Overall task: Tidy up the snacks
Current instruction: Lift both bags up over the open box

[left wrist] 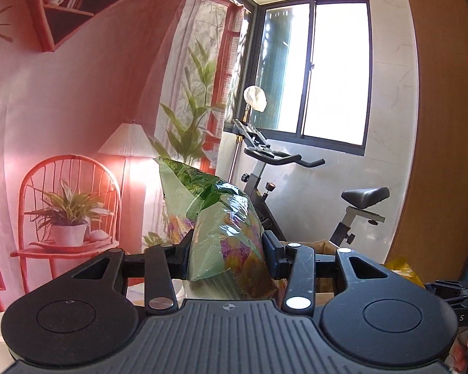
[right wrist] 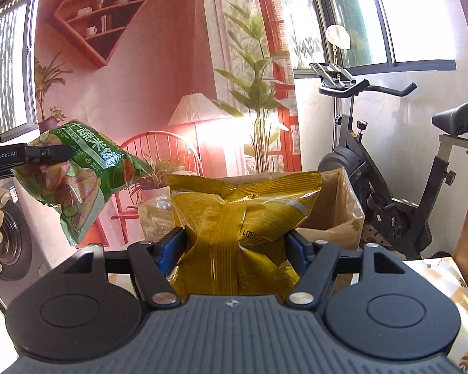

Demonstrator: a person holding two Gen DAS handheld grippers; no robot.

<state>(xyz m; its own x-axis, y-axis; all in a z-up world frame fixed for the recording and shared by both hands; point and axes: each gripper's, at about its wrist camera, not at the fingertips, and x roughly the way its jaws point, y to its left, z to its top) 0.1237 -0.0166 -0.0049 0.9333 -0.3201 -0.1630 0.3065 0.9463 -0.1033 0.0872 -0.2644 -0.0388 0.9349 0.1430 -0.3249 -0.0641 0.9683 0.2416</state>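
Two snack bags are up in the air, one per gripper, so we judge the step in hand to be carrying both toward wherever they get sorted. Our left gripper (left wrist: 226, 249) is clamped on the green bag (left wrist: 215, 218): in the left wrist view the bag stands upright at lower centre of the frame, its waist pinched between the two pads, its top rising above them and its bottom hanging below the bar. Our right gripper (right wrist: 234, 246) grips the yellow bag (right wrist: 234, 218), which fills the centre of the right wrist view; the blue pads press into its sides and its crimped top fans out above them. In that same view the green bag (right wrist: 75, 174) shows again at middle left, tilted, held by the left gripper (right wrist: 51, 154), well clear of the yellow one. Just behind the yellow bag stands an open paper bag (right wrist: 337, 205), right of centre; we cannot see inside it. A patterned table (right wrist: 436, 277) shows at lower right. Next, we think, each bag needs a clear spot picked out, then lowering one at a time so they don't collide, easing the jaws apart only once the bag rests on something
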